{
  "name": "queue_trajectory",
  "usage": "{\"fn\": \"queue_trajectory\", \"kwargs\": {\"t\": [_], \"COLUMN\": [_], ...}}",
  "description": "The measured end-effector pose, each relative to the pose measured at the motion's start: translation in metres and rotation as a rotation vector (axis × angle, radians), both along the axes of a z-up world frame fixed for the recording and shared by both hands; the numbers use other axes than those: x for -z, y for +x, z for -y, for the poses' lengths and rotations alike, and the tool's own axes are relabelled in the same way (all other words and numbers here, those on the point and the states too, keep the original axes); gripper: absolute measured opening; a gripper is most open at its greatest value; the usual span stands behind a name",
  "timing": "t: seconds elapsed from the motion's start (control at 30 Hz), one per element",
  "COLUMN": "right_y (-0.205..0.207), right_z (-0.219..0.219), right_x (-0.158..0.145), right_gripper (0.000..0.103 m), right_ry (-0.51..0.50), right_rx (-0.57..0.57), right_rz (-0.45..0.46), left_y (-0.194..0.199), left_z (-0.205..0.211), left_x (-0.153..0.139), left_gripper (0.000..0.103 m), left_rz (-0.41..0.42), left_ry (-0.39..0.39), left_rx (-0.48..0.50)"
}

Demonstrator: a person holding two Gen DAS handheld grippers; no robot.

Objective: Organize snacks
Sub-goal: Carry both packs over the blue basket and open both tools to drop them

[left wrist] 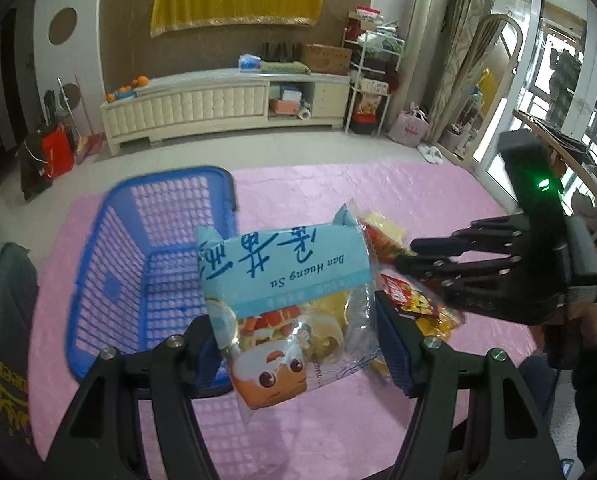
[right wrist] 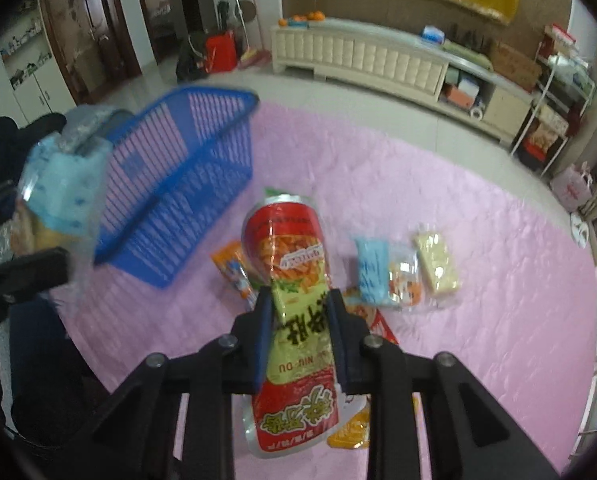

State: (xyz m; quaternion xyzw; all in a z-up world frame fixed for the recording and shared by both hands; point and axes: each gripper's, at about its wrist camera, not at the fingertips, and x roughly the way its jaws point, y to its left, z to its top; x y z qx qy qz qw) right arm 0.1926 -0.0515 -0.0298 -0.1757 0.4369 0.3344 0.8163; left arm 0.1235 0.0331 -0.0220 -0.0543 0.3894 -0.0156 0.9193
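My left gripper (left wrist: 298, 344) is shut on a light-blue snack bag (left wrist: 294, 292) with a cartoon face, held above the pink table beside the blue basket (left wrist: 98, 280). The basket looks empty. My right gripper (right wrist: 300, 312) is shut on a red and green snack bag (right wrist: 294, 280) and holds it above the table. In the left wrist view the right gripper (left wrist: 402, 256) reaches in from the right over loose packets (left wrist: 418, 304). In the right wrist view the blue bag (right wrist: 64, 192) shows at far left beside the basket (right wrist: 178, 184).
Loose snacks lie on the pink tablecloth (right wrist: 458, 360): an orange packet (right wrist: 232, 270), a blue packet (right wrist: 372, 270), a clear one (right wrist: 404, 280), a pale yellow bar (right wrist: 436, 264). A white cabinet (left wrist: 218, 104) stands behind. The person's dark sleeve (left wrist: 6, 320) is at left.
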Motion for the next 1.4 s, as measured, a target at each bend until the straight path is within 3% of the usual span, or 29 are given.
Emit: {"fn": "queue_trajectory", "kwargs": {"t": [0.27,0.5,0.6,0.7,0.8,0.9,1.17,1.4], "right_y": [-0.013,-0.011,-0.010,-0.007,-0.002,0.002,0.024,0.037], "right_z": [-0.041,-0.083,-0.102,-0.121,-0.139,-0.155,-0.192,-0.192], "right_x": [-0.050,-0.064,-0.064,-0.062,-0.056,-0.054,-0.028,-0.004], "right_gripper": [0.030,0.030,0.030,0.024,0.012,0.009,0.008,0.008], "right_ry": [0.064,0.062,0.054,0.051,0.043,0.050,0.028,0.011], "right_rx": [-0.034,-0.091,-0.122,-0.153,-0.179,-0.207,-0.228,-0.192], "right_rz": [0.083,0.105,0.111,0.110,0.100,0.100,0.045,0.006], "left_y": [-0.009,-0.007,-0.007,0.000,0.013,0.026,0.057,0.079], "left_z": [-0.043,-0.087,-0.101,-0.113,-0.124,-0.132,-0.147,-0.147], "left_x": [-0.017,-0.020,-0.018,-0.014,-0.005,-0.001,0.017,0.033], "left_gripper": [0.065,0.065,0.065,0.065,0.065,0.065,0.066,0.066], "left_rz": [0.024,0.005,-0.001,-0.014,-0.038,-0.052,-0.102,-0.141], "left_ry": [0.042,0.040,0.037,0.028,0.027,0.018,0.021,0.025], "left_rx": [-0.024,-0.073,-0.090,-0.093,-0.107,-0.109,-0.114,-0.083]}}
